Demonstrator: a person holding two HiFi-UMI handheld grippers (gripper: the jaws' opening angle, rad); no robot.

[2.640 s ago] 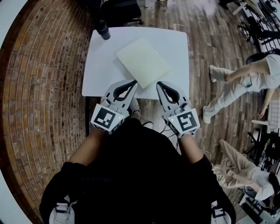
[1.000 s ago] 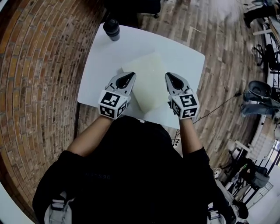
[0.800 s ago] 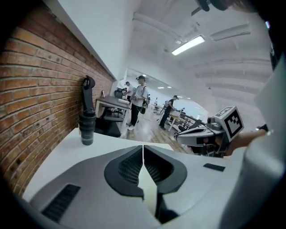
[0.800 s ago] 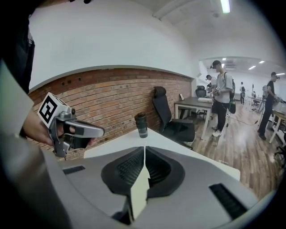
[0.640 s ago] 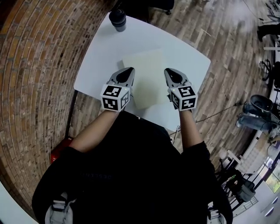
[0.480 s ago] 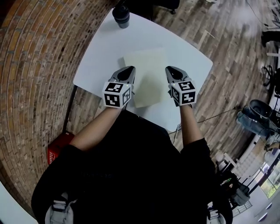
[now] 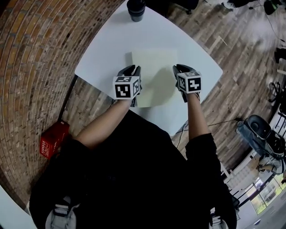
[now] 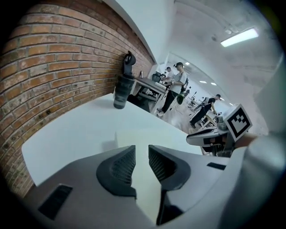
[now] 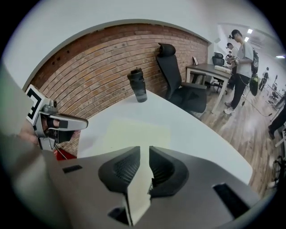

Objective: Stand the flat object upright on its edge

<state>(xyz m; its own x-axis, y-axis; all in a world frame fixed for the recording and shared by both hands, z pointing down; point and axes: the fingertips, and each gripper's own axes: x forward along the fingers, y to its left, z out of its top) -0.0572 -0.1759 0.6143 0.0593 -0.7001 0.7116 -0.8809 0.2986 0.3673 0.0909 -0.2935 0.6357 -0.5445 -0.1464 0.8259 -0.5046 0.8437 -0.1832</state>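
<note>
A pale cream flat board (image 7: 154,74) lies flat on the white table (image 7: 107,53). My left gripper (image 7: 132,68) is at the board's left edge and my right gripper (image 7: 180,67) at its right edge, both pointing down. In the left gripper view the left gripper (image 8: 141,150) shows a narrow gap over the board (image 8: 147,134); its jaws have just been opening and clamp nothing. In the right gripper view the right gripper (image 9: 144,152) has also just been opening, and the board's (image 9: 134,132) edge runs through the gap without being pressed.
A dark bottle (image 7: 136,9) stands at the table's far corner, also in the gripper views as the bottle (image 8: 121,91) and the bottle (image 9: 138,85). A black chair (image 9: 178,80) stands behind the table. A red box (image 7: 53,138) sits on the brick floor at left. People (image 8: 178,85) stand far off.
Both grippers have sunk toward the table and now flank the board's left and right edges. The board still lies flat.
</note>
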